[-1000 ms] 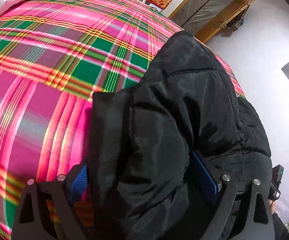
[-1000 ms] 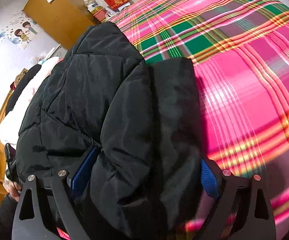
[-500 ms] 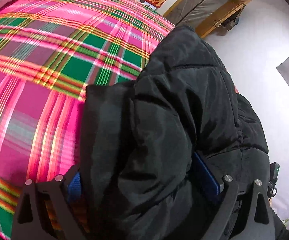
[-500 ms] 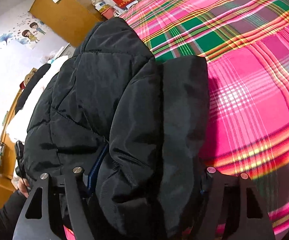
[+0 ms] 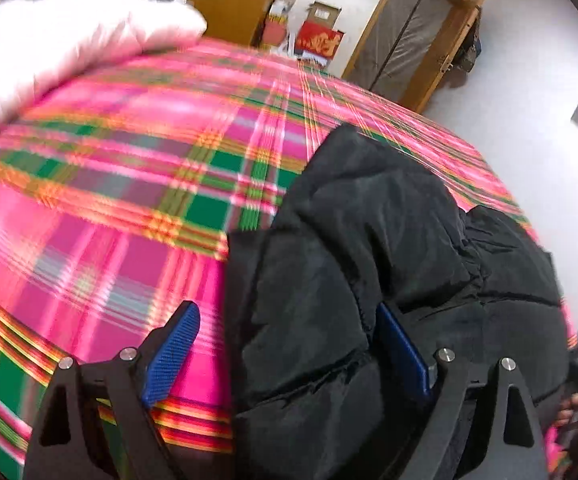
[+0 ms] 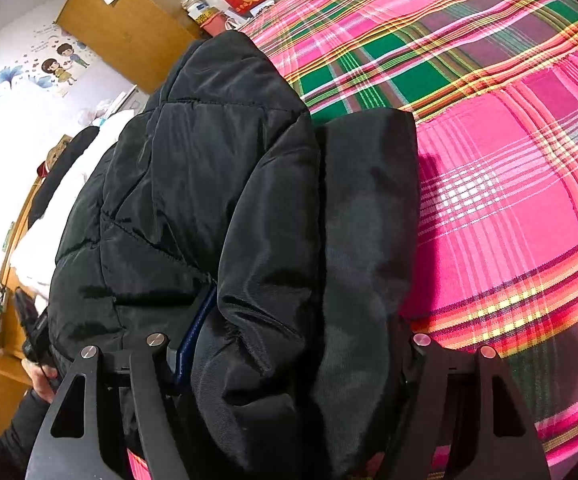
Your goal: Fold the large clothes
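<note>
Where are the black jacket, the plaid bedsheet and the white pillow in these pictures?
black jacket [image 6: 217, 184]: right wrist view, quilted panel.
plaid bedsheet [image 6: 509, 200]: right wrist view, pink square.
white pillow [image 5: 73, 44]: left wrist view, top surface.

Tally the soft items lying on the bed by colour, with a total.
Black: 1, the puffy quilted black jacket
White: 1, the padded white quilt
Pink plaid: 1, the pink-and-green plaid bedspread
Total: 3

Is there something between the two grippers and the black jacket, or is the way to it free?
Nothing visible stands between. The black jacket already bulges between the fingers of the left gripper and of the right gripper.
</note>
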`<state>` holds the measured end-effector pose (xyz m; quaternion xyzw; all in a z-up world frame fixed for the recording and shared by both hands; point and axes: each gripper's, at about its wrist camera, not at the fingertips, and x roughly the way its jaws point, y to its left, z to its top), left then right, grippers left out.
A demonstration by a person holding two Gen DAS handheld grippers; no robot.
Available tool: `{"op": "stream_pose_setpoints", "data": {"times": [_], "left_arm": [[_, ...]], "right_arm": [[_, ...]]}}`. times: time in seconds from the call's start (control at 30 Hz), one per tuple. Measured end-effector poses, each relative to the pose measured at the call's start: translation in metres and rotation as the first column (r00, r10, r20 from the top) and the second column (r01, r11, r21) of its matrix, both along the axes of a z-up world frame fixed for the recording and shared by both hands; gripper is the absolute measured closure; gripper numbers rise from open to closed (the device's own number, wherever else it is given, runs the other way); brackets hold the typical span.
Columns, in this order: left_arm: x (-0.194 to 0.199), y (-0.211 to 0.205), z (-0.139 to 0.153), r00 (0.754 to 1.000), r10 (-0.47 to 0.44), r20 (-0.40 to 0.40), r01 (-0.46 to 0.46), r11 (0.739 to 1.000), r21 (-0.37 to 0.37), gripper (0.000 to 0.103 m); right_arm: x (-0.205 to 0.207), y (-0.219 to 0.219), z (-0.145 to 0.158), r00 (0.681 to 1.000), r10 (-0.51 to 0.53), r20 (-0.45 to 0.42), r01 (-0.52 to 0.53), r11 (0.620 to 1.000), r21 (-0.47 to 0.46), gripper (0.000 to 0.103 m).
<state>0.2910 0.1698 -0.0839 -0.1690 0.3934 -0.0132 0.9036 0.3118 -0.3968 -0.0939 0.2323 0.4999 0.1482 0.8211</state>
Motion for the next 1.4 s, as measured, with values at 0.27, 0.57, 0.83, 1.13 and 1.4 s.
{"op": "stream_pose_setpoints", "data": {"times": [0.27, 0.57, 0.83, 1.13, 1.4], "left_arm": [[0.010, 0.030, -0.046, 0.994, -0.021, -0.109, -0.015, 0.947, -0.320, 0.000], [-0.005, -0.014, -0.038, 0.968, -0.230, -0.096, 0.192, 0.933, -0.305, 0.004], [0.003, -0.003, -0.044, 0.986, -0.144, -0.081, 0.105, 0.927, -0.361, 0.013], [0.000, -0.046, 0.007, 0.989, -0.117, -0.091, 0.102, 0.983, -0.154, 0.070], [-0.036, -0.050, 0.059, 0.994, -0.095, -0.047, 0.091, 0.992, -0.087, 0.075]], "right_arm": [[0.001, -0.001, -0.001, 1.000, 0.002, 0.001, -0.002, 1.000, 0.001, 0.032], [-0.004, -0.002, 0.000, 1.000, 0.020, -0.009, -0.020, 1.000, -0.005, 0.033], [0.015, 0.007, -0.003, 0.999, 0.030, -0.021, -0.031, 0.999, -0.018, 0.035], [0.007, 0.030, 0.035, 0.999, 0.024, 0.022, -0.021, 0.993, -0.114, 0.072], [-0.031, 0.025, 0.091, 0.994, 0.015, 0.109, -0.002, 0.992, -0.123, 0.078]]}}
